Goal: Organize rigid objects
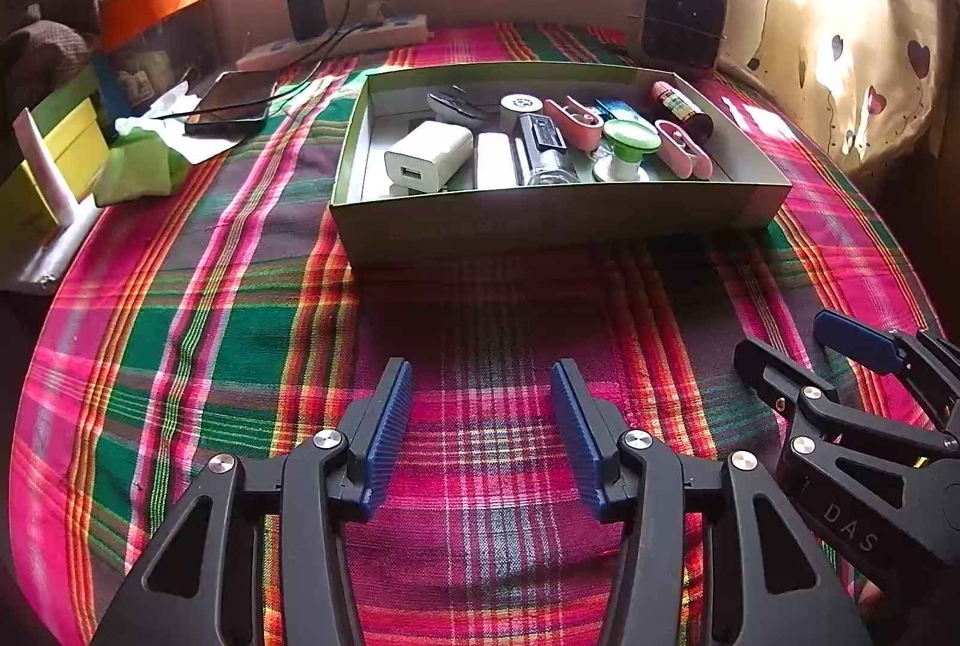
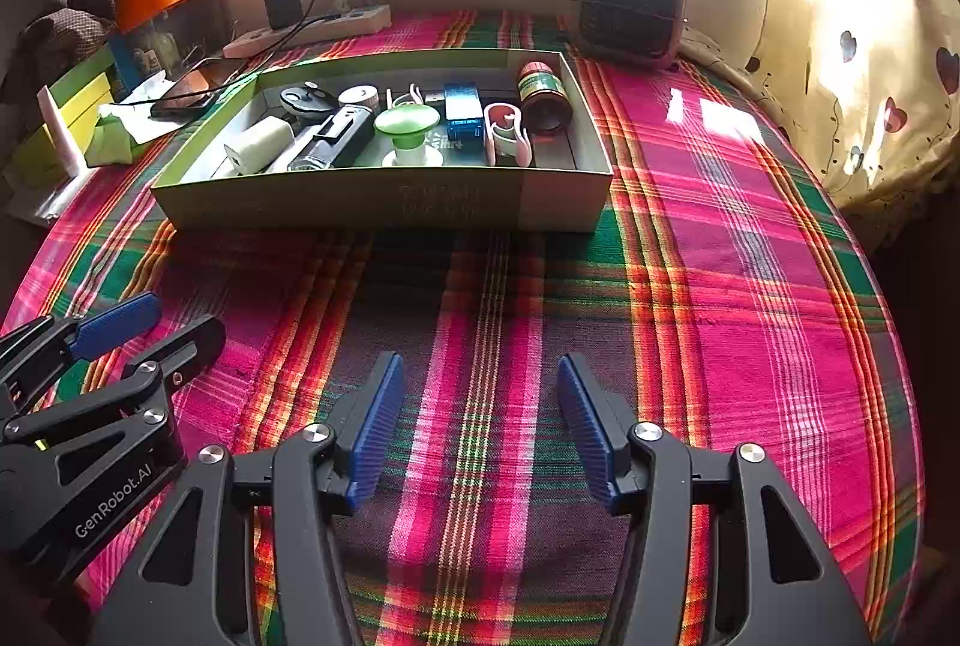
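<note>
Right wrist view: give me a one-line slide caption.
Both grippers, right and left, hover open and empty over the plaid cloth, short of the shallow box of small items.

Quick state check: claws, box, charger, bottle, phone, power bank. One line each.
left claw: open, empty, over the cloth
right claw: open, empty, over the cloth
cardboard box: lidless, filled with small items
white charger: lying in the box's left end
brown bottle: lying on its side in the box's right end
phone: flat on the cloth, cable running to it
power bank: propped against the wall, cable plugged in
</note>
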Motion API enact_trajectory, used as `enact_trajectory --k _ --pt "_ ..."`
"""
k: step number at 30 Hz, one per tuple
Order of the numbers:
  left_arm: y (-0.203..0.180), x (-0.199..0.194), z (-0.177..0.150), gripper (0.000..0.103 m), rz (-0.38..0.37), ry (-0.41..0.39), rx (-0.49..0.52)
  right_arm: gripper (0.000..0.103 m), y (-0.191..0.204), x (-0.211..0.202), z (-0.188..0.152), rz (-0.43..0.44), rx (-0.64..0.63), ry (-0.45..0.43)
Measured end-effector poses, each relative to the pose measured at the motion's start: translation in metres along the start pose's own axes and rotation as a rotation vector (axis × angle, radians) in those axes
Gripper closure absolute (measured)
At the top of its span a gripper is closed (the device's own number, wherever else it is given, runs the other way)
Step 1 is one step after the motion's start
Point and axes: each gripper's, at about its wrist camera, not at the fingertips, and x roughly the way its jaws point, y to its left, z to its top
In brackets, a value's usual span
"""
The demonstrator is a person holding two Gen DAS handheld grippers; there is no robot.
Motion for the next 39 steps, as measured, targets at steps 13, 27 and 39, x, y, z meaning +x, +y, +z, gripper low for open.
enact_trajectory --k 13,27,39 --pt "-0.0032 0.0012 0.0002 0.048 0.003 0.003 0.009 0.030 -0.0024 0.0021 -0.0003 0.011 0.014 0.010" --pt "-0.0031 0.0012 0.0001 0.048 0.003 0.003 0.009 0.029 -0.0011 0.0020 -0.0002 0.012 0.012 0.011" --pt "-0.0030 0.0011 0.0003 0.048 0.003 0.003 0.010 0.029 -0.0013 0.0022 -0.0002 0.012 0.012 0.011"
